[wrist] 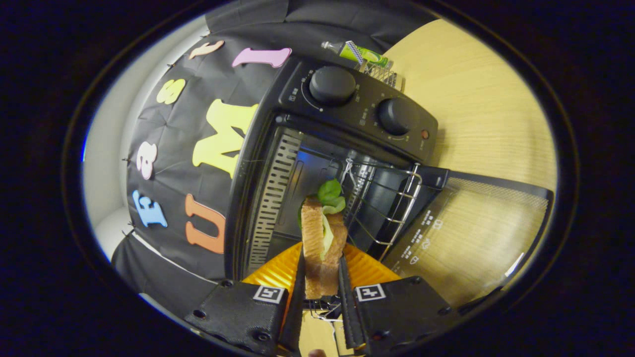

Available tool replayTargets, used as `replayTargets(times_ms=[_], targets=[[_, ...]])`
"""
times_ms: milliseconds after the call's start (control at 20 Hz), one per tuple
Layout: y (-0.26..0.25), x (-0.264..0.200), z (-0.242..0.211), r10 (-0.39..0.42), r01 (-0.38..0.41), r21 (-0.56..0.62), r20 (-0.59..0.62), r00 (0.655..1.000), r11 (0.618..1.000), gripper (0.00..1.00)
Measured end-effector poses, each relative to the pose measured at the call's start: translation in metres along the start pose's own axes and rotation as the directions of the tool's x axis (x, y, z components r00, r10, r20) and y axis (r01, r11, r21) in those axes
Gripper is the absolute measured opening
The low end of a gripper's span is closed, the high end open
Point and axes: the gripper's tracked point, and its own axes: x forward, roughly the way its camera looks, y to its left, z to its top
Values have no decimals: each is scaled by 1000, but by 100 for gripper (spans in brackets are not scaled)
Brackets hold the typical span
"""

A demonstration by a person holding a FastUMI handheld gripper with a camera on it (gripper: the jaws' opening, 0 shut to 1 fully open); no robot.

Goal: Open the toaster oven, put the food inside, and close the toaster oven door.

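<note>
Two fingers [296, 297] of the hand-held gripper [321, 277] sit nearest, clamped on one sandwich [322, 248], one finger pressing each bread side. Sandwich stands on edge between the fingers: two bread slices, pale filling, green leaves poking out the far end. One square marker tag on each finger block, two total.

One orange ridged plate [367, 270] lies just beyond and under the fingers, showing on both sides of the sandwich.

One black toaster oven [278, 148] just ahead of the fingers, door [476, 233] swung fully open and lying flat on the bench [476, 109], to the right of the gripper. Door glass shows white printed icons, too small to make out. The sandwich's far end with the leaves overlaps the oven opening; how far in it is, cannot tell. One wire rack [392, 208] inside the cavity, just beyond and right of the sandwich. Slotted side wall [273, 198] of the cavity to the left of the sandwich.

Two round black knobs [332, 85] on the oven's control panel, beyond the cavity, plus one small reddish indicator light [424, 134] next to the second knob.

One green tube [359, 52] and one small wire basket [382, 73] well beyond the oven, on the bench.
</note>
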Motion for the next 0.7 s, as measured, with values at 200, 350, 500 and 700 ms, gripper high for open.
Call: replayTargets(times_ms=[200, 350, 500, 700], targets=[[9, 32, 9, -51, 52, 20, -55, 997, 998, 41], [16, 36, 11, -77, 74, -68, -43, 996, 995, 41], [13, 46, 6, -123, 106, -212, -69, 990, 972, 43], [10, 46, 3, -151, 93, -383, -124, 981, 919, 54]])
